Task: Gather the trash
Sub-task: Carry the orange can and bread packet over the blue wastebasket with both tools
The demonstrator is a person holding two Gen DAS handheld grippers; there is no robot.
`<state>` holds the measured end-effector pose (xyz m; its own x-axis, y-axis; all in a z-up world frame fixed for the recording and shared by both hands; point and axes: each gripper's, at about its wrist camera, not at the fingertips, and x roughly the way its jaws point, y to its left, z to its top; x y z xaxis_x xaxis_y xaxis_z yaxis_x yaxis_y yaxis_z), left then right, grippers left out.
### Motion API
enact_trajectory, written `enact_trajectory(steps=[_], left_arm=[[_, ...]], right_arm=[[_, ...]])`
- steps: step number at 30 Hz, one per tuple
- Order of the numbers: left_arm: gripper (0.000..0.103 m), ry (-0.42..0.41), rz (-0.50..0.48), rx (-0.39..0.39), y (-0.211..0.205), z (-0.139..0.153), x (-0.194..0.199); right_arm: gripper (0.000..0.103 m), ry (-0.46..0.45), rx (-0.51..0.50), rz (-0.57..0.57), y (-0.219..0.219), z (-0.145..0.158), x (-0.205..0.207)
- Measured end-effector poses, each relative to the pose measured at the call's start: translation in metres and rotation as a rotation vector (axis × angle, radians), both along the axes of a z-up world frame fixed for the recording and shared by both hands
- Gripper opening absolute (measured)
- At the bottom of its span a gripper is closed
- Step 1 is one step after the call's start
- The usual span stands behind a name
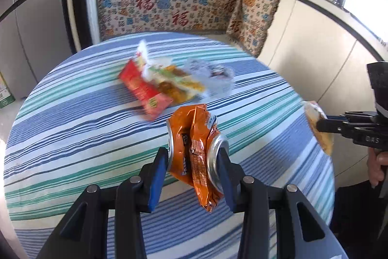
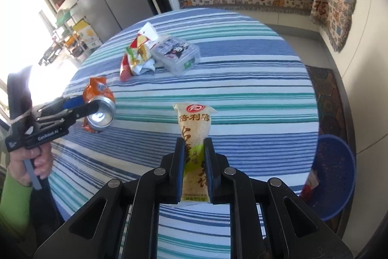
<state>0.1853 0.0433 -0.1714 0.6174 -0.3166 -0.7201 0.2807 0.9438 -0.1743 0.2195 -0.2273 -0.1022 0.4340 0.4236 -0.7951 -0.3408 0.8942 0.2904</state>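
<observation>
Left wrist view: the left hand-held gripper (image 1: pixel 194 168) pinches a crushed orange can (image 1: pixel 195 157) end to end, lifted above the striped counter (image 1: pixel 72 137). Beyond the can, a red wrapper pile (image 1: pixel 155 84) lies on the counter.

Right wrist view: the right hand-held gripper (image 2: pixel 194 169) is pressed together on a yellow snack packet (image 2: pixel 194 149), raised above the counter. To the packet's right, past the counter edge, sits a blue basin (image 2: pixel 339 176).

The can's crumpled, slick ends could slip from the pads; the packet, pinched low, may flop and miss the basin.
</observation>
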Motion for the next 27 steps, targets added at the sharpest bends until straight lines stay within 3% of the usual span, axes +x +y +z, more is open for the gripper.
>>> enact_trajectory(steps=[7,13,20,27], left_arm=[[0.042,-0.038,-0.151,-0.092,-0.097,0.042,0.007],[0.042,-0.027,-0.275,-0.105,-0.2,0.052,0.028],[0.042,-0.012,-0.387,-0.077,-0.31,0.041,0.051],[0.042,0.041,-0.431,-0.064,-0.365,0.01,0.075]], right_arm=[[0.015,-0.024,-0.043,-0.171,-0.1,0.012,0.003],[0.015,-0.018,-0.085,-0.323,-0.187,0.004,0.004],[0.015,0.008,-0.075,-0.451,-0.256,-0.021,0.012],[0.015,0.046,-0.041,-0.519,-0.289,-0.053,0.017]])
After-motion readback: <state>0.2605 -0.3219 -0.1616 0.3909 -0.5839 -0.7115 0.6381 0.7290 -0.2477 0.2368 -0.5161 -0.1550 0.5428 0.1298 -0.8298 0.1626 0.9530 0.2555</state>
